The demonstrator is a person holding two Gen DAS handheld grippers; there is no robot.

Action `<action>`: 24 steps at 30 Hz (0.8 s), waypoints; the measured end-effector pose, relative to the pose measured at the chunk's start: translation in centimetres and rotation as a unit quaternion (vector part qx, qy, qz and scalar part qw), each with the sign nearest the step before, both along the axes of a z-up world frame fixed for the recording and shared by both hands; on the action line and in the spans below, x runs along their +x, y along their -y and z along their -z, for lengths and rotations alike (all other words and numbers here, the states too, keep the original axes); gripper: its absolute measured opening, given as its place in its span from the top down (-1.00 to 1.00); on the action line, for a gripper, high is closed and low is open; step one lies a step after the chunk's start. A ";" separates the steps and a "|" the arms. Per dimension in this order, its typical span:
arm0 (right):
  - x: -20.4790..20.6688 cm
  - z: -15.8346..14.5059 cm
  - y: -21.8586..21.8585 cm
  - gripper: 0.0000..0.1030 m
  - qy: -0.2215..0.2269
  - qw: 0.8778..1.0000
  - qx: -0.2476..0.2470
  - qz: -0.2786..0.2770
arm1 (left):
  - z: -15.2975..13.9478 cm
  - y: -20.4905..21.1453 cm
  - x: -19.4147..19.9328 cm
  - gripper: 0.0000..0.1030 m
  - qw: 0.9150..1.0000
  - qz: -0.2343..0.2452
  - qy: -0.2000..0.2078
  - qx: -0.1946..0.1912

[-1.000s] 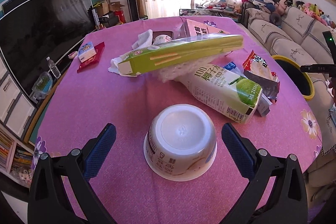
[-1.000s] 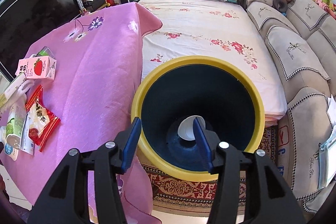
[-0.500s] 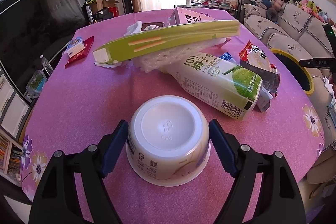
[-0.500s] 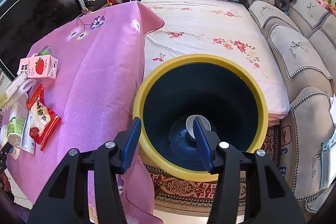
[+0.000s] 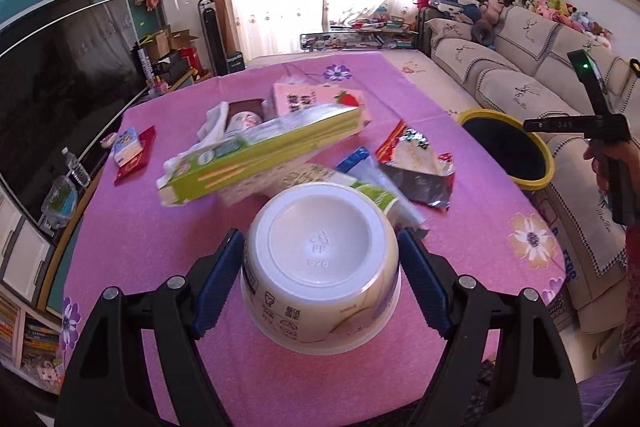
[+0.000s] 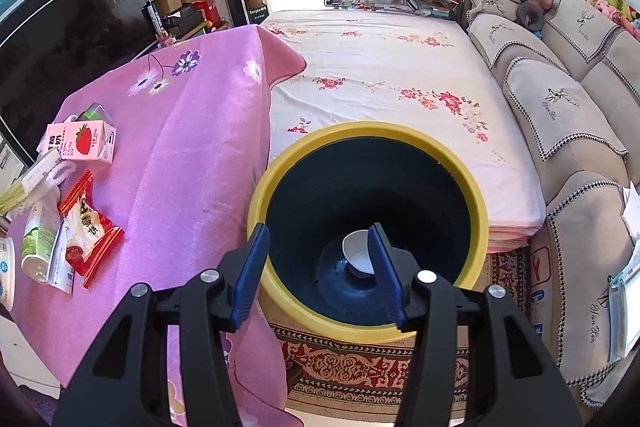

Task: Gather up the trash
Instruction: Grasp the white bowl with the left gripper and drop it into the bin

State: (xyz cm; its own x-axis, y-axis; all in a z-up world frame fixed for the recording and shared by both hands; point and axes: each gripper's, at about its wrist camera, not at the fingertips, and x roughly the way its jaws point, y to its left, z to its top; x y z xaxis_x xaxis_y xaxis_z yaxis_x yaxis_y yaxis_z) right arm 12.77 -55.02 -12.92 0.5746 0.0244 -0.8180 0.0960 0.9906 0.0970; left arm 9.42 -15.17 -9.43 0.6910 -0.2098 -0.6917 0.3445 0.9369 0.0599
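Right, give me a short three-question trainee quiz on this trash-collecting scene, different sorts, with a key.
1. True or false: the left hand-held gripper grips an upside-down white bowl.
2. What already lies in the yellow-rimmed bin?
A. a red snack wrapper
B. a small white cup
C. a pink carton
3. Fill in: the right hand-held gripper hangs over the ____ with nothing between its blue pads.

Key: 1 true; 2 B, the small white cup; 3 bin.
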 end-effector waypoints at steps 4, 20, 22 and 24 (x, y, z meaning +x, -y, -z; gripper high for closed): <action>-1.4 -1.8 1.0 0.04 0.024 1.000 -0.001 0.004 | -1.4 4.7 1.2 -0.51 0.998 0.052 0.009 -0.016; -5.6 -8.6 8.8 0.04 0.106 0.993 -0.012 0.046 | 1.0 30.2 10.3 -0.51 0.984 0.176 -0.022 -0.011; -5.7 -8.9 9.6 0.04 0.109 0.993 -0.014 0.048 | 1.9 32.7 11.7 -0.51 0.985 0.171 -0.023 -0.002; -5.9 -9.1 10.3 0.04 0.110 0.993 -0.015 0.049 | 3.1 34.9 13.1 -0.52 0.986 0.163 -0.036 0.002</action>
